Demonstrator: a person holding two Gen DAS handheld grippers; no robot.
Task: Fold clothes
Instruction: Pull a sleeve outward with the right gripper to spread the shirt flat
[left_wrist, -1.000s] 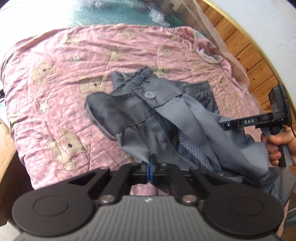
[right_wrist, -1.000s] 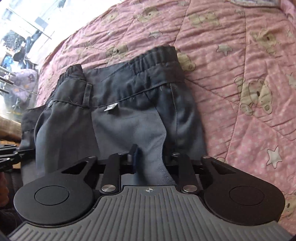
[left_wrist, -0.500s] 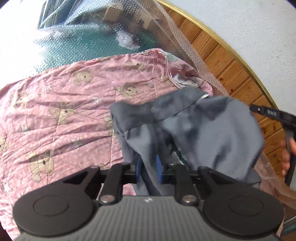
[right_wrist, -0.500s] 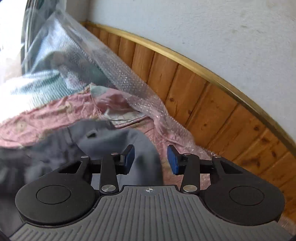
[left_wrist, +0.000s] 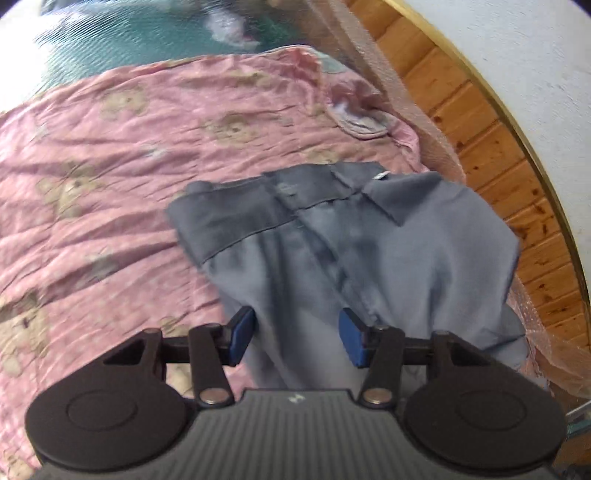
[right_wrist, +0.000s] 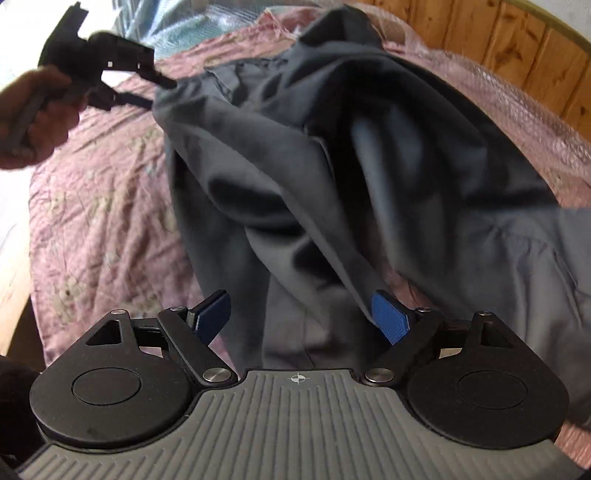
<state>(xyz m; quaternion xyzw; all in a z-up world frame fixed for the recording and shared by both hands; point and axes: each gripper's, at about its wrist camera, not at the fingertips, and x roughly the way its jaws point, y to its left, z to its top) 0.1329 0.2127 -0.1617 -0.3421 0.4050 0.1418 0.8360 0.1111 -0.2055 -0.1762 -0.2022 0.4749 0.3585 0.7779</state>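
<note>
Grey trousers (left_wrist: 351, 243) heaped on pink teddy-bear quilt (left_wrist: 110, 155), waistband up, near wood-panelled wall (left_wrist: 491, 155). Left gripper (left_wrist: 297, 334) jaws part-spread, just been opening, cloth loose between the blue pads. Right gripper (right_wrist: 301, 319) jaws wide, likewise just opening, fabric between, unpinched. Person's hand (right_wrist: 35, 118) gripping left tool's handle.

Daylight glares white at the upper left of both fisheye views. Motion blur smears the pink bear-print quilt (left_wrist: 155, 155) and grey cloth shorts (right_wrist: 332, 166); edges curve strongly.
</note>
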